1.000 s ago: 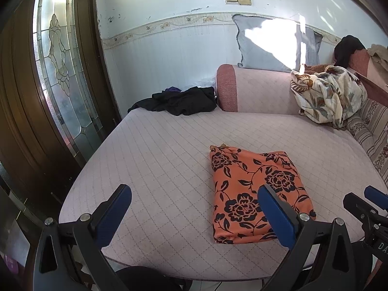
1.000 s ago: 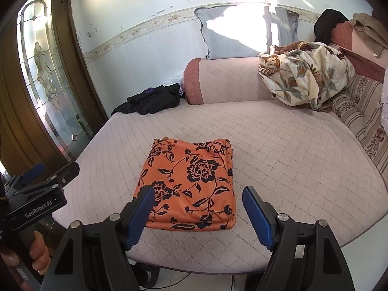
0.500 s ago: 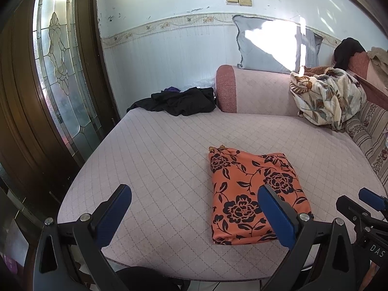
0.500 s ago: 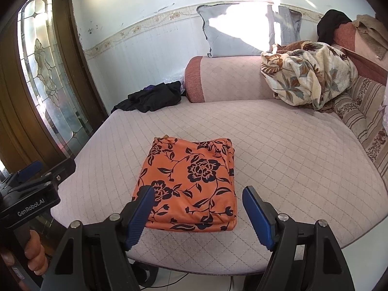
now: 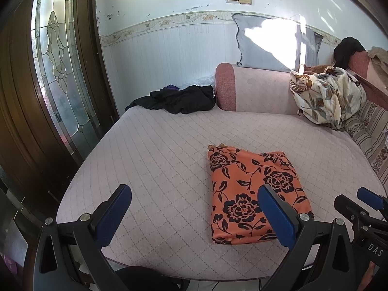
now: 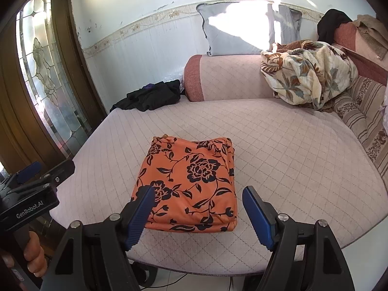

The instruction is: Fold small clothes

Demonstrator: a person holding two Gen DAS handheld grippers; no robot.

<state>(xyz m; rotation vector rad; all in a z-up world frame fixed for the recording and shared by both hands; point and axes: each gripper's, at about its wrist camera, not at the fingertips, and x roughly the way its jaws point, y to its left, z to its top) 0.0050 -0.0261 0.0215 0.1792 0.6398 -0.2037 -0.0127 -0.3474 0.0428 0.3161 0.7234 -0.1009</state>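
An orange garment with black flowers (image 5: pixel 252 194) lies folded into a flat rectangle on the pale quilted couch seat (image 5: pixel 157 160). It also shows in the right wrist view (image 6: pixel 191 184). My left gripper (image 5: pixel 194 206) is open and empty, held back over the seat's front edge, the garment in front of its right finger. My right gripper (image 6: pixel 198 206) is open and empty, just in front of the garment's near edge. The right gripper shows at the lower right of the left wrist view (image 5: pixel 363 208).
A heap of dark clothes (image 5: pixel 177 99) lies at the far left of the seat. A floral blanket (image 5: pixel 327 99) is bundled at the back right by a grey pillow (image 5: pixel 274 43). A wooden glass door (image 5: pixel 55 72) stands to the left.
Both grippers have drawn back slightly toward the seat's front edge. The folded garment has not moved.
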